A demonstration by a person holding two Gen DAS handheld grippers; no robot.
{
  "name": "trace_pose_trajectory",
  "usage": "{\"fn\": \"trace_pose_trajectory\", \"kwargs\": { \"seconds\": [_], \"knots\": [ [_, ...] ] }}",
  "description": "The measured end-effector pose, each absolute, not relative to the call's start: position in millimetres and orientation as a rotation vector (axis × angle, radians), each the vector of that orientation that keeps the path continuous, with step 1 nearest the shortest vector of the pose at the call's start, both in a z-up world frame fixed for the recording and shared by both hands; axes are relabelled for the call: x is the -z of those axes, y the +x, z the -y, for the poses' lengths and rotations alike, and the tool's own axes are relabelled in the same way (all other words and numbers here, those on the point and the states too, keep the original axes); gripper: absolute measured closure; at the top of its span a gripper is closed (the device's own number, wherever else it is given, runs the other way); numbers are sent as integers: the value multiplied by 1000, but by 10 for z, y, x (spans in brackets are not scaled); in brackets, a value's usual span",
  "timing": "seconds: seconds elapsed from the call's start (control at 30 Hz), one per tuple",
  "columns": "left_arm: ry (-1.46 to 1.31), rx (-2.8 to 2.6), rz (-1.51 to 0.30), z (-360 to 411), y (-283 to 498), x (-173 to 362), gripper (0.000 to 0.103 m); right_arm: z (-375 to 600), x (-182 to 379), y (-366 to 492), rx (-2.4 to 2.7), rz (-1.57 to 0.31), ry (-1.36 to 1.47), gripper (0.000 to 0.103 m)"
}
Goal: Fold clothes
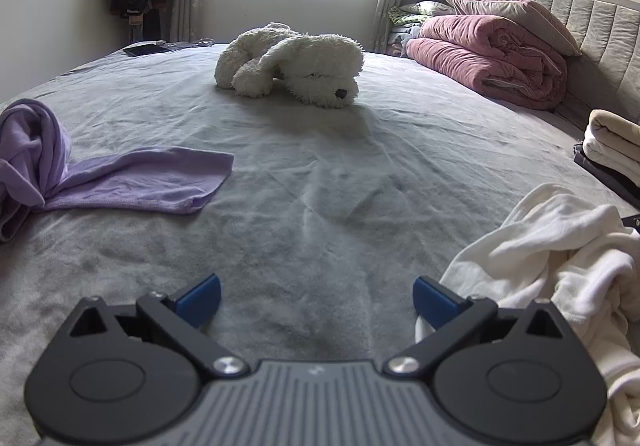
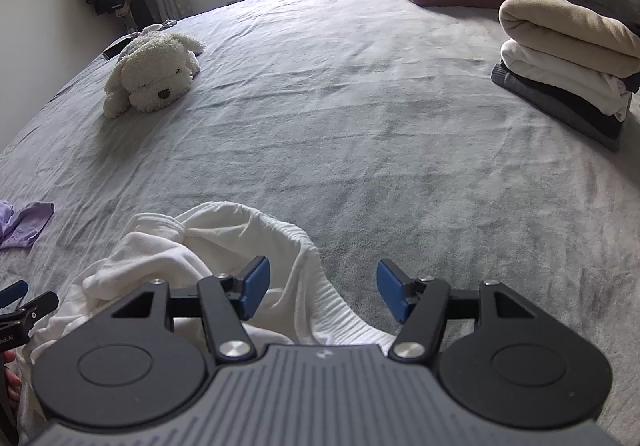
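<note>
Nearest the cameras, both grippers stand with their jaws apart and nothing pinched between the blue pads: the left gripper [image 1: 316, 300] hangs over bare grey bedsheet [image 1: 320, 186], and the right gripper [image 2: 322, 292] hovers with the ribbed hem of the white garment [image 2: 200, 246] lying under and between its fingers, untouched as far as the view shows. The step in hand looks like taking hold of this crumpled white piece to spread it flat before folding. To do it well, each gripper should probably pick a clear edge or corner rather than a bunched middle: the right one could settle on the ribbed band just below it, while the left, which sees the same garment heaped just beside its right finger, would need to shift sideways onto the cloth and bite a single layer, so that lifting opens the piece and does not drag a knot. The fabric looks soft and limp, so a shallow pinch may slip. Farther out to the left a purple garment [image 1: 120, 178] lies half twisted, well apart from both grippers. On the right a stack of folded clothes [image 2: 568, 58] rests near the bed's edge. Beyond sit a white plush dog [image 1: 292, 64] and a folded pink quilt [image 1: 488, 54].
</note>
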State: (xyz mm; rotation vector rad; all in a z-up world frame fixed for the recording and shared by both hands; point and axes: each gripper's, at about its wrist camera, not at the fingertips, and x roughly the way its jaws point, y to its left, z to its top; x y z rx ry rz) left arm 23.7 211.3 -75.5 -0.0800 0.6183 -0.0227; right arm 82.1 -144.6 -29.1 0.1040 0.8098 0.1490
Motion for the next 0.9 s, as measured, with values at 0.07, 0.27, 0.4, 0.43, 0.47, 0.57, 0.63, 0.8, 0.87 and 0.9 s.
{"fn": "trace_pose_trajectory", "kwargs": {
  "seconds": [0.07, 0.27, 0.4, 0.43, 0.47, 0.57, 0.63, 0.8, 0.87, 0.9],
  "knots": [
    [-67, 18, -623, -2093, 245, 759, 1, 1416, 315, 820, -154, -819, 97, 39],
    [-59, 17, -627, -2087, 238, 743, 0, 1309, 468, 853, -164, -877, 84, 39],
    [-81, 67, -624, -2103, 219, 702, 1, 1226, 508, 841, -139, -853, 33, 49],
    [-87, 91, -623, -2104, 213, 691, 1, 1203, 507, 840, -143, -846, 21, 66],
    [-92, 116, -622, -2101, 206, 681, 4, 1179, 506, 840, -154, -840, 12, 89],
    [-102, 221, -617, -2033, 178, 650, 8, 1108, 489, 836, -151, -817, -13, 95],
    [-99, 271, -614, -1983, 154, 649, 8, 1079, 443, 834, -127, -768, -33, 96],
    [-70, 350, -616, -1896, 114, 657, 22, 1096, 187, 829, -77, -619, -38, 97],
    [-72, 347, -625, -1904, 119, 661, 26, 1129, 126, 852, -63, -592, -21, 97],
    [-74, 346, -624, -1908, 116, 666, 26, 1147, 102, 864, -57, -582, -13, 97]
  ]
}}
